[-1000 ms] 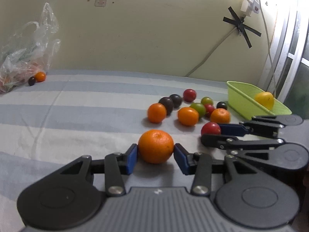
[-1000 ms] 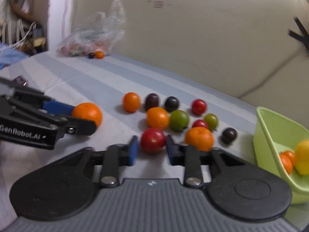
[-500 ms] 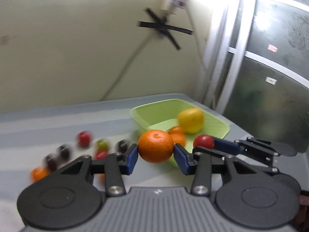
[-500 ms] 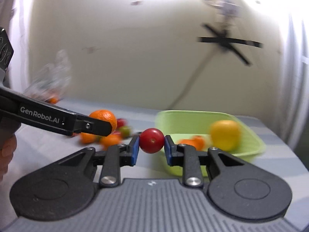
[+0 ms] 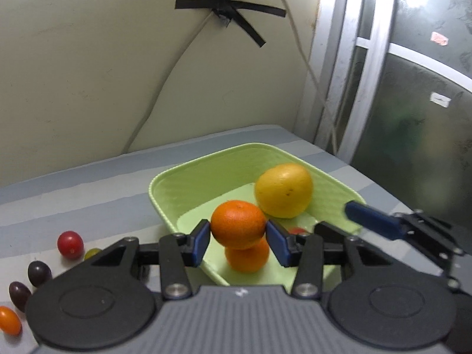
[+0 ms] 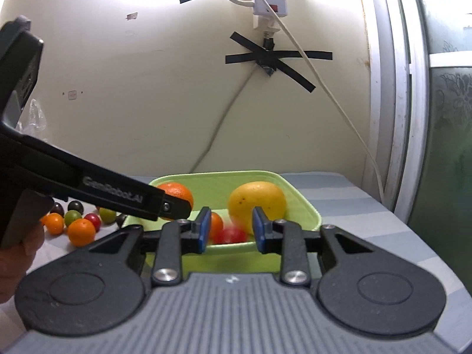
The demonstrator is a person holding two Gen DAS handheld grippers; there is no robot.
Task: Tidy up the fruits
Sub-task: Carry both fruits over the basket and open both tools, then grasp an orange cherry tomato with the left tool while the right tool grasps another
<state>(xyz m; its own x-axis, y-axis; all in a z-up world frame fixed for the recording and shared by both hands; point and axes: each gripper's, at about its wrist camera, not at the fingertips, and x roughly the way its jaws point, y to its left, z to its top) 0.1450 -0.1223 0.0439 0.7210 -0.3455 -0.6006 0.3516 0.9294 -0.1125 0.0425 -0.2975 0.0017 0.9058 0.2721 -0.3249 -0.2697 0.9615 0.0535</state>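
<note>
My left gripper is shut on an orange mandarin and holds it above the green basket. In the basket lie a yellow citrus, another mandarin and a red tomato. My right gripper is open over the basket's near rim; the red tomato is blurred below its pads, inside the basket. The held mandarin shows behind the left gripper's finger in the right wrist view.
Loose small fruits lie on the striped cloth left of the basket: a red tomato, dark ones, orange ones and green ones. The wall with a taped cable is behind; a window frame is at the right.
Both grippers have swung from the fruit pile to the basket. The right gripper has opened and let the red tomato drop into the basket. The left still holds the mandarin.
</note>
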